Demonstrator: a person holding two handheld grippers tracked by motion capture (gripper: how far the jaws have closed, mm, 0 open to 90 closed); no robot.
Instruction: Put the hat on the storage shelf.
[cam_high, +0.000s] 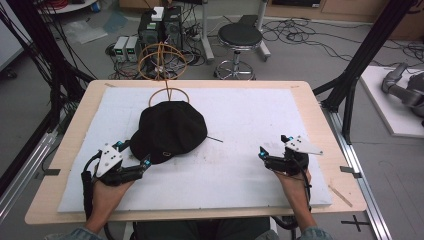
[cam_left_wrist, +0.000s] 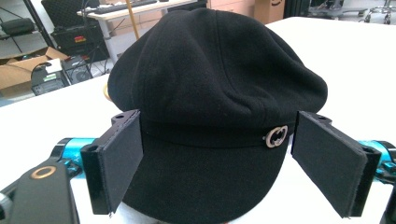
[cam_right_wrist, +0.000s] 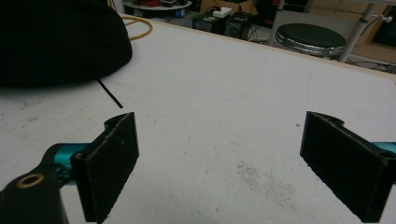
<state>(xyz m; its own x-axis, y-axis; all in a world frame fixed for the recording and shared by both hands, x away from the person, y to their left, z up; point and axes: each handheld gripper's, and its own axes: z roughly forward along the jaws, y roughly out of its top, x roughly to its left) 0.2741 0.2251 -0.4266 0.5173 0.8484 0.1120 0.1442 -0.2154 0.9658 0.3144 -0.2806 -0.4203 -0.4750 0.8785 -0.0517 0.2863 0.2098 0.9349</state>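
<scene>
Near edge of the light wooden desk (cam_high: 50, 192): both forearms come in over it, hands resting on the white foam sheet (cam_high: 240, 115) that covers most of the top, with a bare wood margin all round.

Left tool (cam_high: 134, 153): jaws spread wide, gripping nothing. In the left gripper view its two black pads (cam_left_wrist: 120, 156) sit either side of the brim of the black wool cap (cam_high: 169, 131), with a gap on each side; contact can't be confirmed. Brim points toward the person's left hand (cam_high: 105, 192).

Right tool (cam_high: 274, 146): jaws also wide apart, empty, over bare foam well right of the cap. Open sheet ahead of it and to its right, up to the desk's far and right edges. Faint dirty smudges on the foam near it.

Cap: soft rounded crown, seamed panels, a band above the brim with a small silver ring buckle (cam_left_wrist: 277, 136). It lies left of centre on the sheet. A thin black stick (cam_high: 215, 139) pokes out from under its right side.

Just behind the cap: a brass-coloured wire hat stand (cam_high: 162, 62), its ring base (cam_high: 169, 96) flat on the foam and partly hidden by the crown, its hoop head rising above the far edge.

Beyond the desk: black round stool (cam_high: 240, 36), PC towers, floor cables, black frame struts either side.
</scene>
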